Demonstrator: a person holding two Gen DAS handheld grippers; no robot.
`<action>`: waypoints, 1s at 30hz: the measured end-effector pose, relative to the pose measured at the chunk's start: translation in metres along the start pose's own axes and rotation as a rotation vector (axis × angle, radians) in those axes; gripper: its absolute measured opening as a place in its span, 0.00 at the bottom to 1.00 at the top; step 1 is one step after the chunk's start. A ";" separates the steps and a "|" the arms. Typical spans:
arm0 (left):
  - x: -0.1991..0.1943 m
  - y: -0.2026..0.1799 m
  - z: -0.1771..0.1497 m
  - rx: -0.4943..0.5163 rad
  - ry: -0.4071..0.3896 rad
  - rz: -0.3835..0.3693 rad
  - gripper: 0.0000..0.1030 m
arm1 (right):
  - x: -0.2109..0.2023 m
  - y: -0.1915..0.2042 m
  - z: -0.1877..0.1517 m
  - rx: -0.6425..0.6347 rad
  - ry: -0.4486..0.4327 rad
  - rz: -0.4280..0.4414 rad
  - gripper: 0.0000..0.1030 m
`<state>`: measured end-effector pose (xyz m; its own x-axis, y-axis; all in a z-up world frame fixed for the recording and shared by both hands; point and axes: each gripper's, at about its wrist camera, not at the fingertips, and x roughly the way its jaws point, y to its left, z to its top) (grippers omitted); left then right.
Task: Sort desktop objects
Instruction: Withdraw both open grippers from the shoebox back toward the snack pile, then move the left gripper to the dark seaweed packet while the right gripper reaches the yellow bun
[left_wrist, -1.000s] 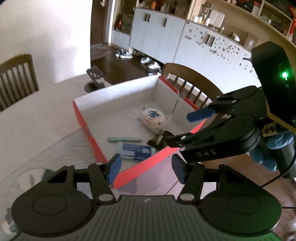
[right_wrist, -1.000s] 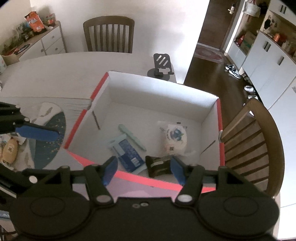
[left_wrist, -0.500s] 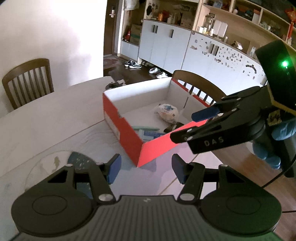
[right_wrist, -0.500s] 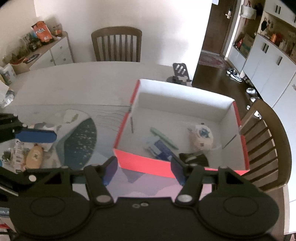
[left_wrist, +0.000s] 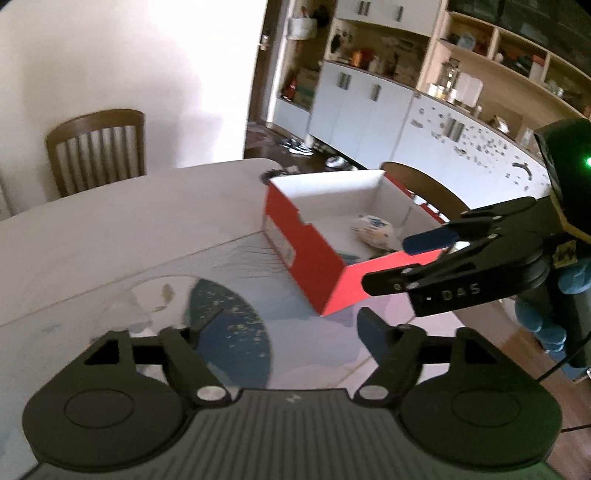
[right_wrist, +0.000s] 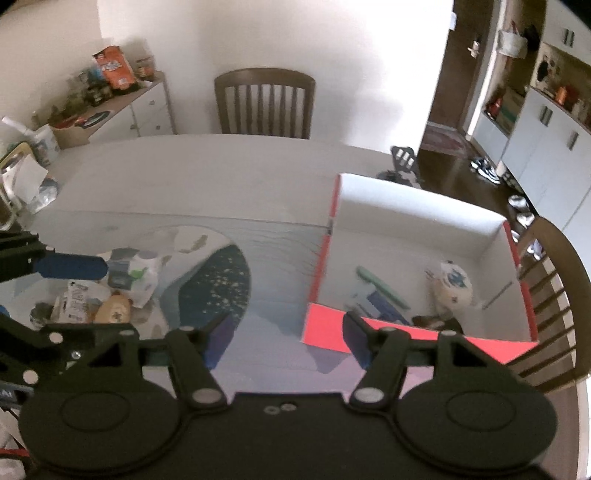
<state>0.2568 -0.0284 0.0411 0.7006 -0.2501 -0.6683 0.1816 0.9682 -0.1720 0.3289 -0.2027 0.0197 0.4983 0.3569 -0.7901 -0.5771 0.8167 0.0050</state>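
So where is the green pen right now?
In the right wrist view the green pen lies inside the red box at right, on its floor beside the blue packet, left of the white pouch.

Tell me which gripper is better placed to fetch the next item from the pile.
Left, probably. In the right wrist view the left gripper is open right beside the pile on the mat, while the right gripper, also open and empty, sits nearer the red box.
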 end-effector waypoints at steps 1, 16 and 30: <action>-0.004 0.004 -0.003 -0.004 -0.010 0.009 0.80 | 0.000 0.004 0.001 -0.002 -0.003 0.009 0.70; -0.048 0.071 -0.051 -0.136 -0.066 0.182 0.98 | 0.014 0.067 -0.007 -0.071 -0.040 0.120 0.83; -0.072 0.125 -0.102 -0.239 -0.042 0.310 0.99 | 0.036 0.117 -0.018 -0.098 -0.043 0.159 0.83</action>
<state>0.1586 0.1104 -0.0058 0.7252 0.0593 -0.6859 -0.2052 0.9696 -0.1331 0.2681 -0.1023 -0.0190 0.4214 0.4988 -0.7574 -0.7103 0.7007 0.0663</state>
